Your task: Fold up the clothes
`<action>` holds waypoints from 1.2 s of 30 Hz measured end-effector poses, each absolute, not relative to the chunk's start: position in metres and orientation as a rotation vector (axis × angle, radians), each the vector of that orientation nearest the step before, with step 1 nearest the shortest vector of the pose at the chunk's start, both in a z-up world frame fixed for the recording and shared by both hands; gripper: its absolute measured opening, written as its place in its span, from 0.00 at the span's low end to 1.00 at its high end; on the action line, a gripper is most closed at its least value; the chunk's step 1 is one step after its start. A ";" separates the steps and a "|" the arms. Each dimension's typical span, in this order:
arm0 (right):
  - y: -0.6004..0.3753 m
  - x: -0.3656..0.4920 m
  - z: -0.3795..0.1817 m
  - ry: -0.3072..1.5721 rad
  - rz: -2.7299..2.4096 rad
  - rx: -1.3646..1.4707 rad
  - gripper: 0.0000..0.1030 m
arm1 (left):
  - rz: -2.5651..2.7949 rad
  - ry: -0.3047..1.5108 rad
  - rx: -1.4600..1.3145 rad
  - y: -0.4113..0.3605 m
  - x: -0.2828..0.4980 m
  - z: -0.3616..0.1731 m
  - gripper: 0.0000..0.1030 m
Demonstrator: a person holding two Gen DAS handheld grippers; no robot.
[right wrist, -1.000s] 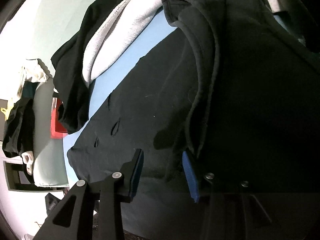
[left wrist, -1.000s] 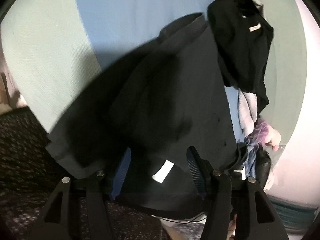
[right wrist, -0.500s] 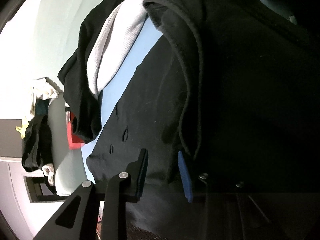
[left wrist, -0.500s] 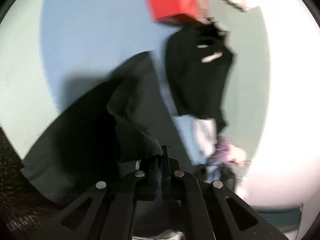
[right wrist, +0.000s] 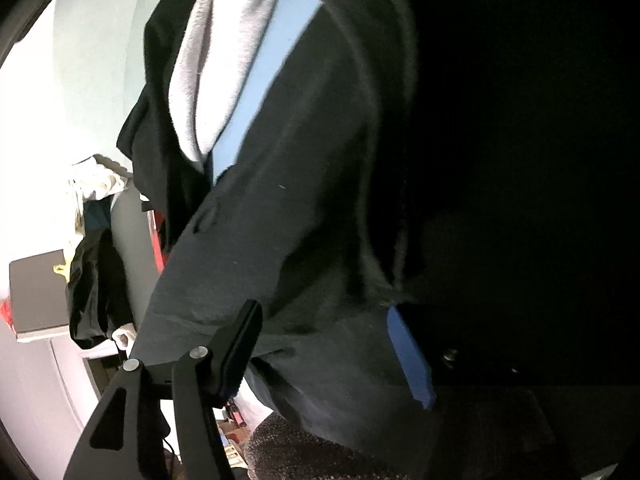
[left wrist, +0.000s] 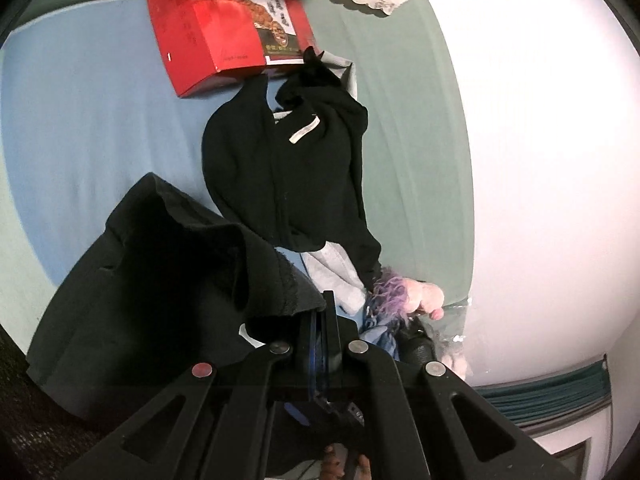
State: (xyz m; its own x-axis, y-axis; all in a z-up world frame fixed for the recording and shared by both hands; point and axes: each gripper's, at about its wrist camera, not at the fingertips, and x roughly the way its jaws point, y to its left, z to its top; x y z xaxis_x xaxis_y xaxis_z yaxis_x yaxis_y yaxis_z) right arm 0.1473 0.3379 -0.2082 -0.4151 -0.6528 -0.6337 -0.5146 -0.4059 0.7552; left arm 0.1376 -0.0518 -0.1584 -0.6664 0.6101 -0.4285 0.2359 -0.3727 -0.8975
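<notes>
The left gripper (left wrist: 320, 312) is clamped tight on a bunched edge of the black cotton garment (left wrist: 160, 280) draping down to its left over the pale blue sheet (left wrist: 80, 120), while the right gripper (right wrist: 324, 344) is opening up, the same dark fabric lying loose between its pads.

black garment (left wrist: 168, 264) — red box (left wrist: 224, 28) — blue sheet (left wrist: 92, 120)

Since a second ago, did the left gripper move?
Yes. The left gripper, shut on the black garment, has lifted: the red box, then cut off at the top edge, now shows fully, lower in view.
</notes>
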 end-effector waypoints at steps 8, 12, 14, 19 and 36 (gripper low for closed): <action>0.335 0.165 -0.218 -1.864 -1.933 1.413 0.65 | 2.096 -1.618 -1.132 -0.051 0.136 -0.164 0.01; 0.322 0.155 -0.226 -1.912 -1.880 1.346 0.65 | 2.091 -1.620 -1.123 -0.048 0.136 -0.162 0.01; 0.315 0.151 -0.231 -1.936 -1.865 1.326 0.58 | 2.090 -1.617 -1.121 -0.046 0.137 -0.161 0.01; 0.316 0.153 -0.239 -2.060 -1.848 1.218 0.42 | 2.100 -1.607 -1.108 -0.046 0.139 -0.157 0.01; 0.355 0.150 -0.029 -1.504 -2.288 0.620 0.04 | 2.247 -1.459 -0.785 -0.061 0.164 -0.061 0.01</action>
State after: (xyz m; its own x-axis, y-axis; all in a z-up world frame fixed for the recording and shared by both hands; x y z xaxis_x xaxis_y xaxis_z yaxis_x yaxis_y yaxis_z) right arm 0.1497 0.3547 -0.0288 -0.8500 -0.4971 -0.1744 0.0370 -0.3866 0.9215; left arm 0.1641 -0.0611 -0.0609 -0.7862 0.5607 -0.2599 0.0090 -0.4101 -0.9120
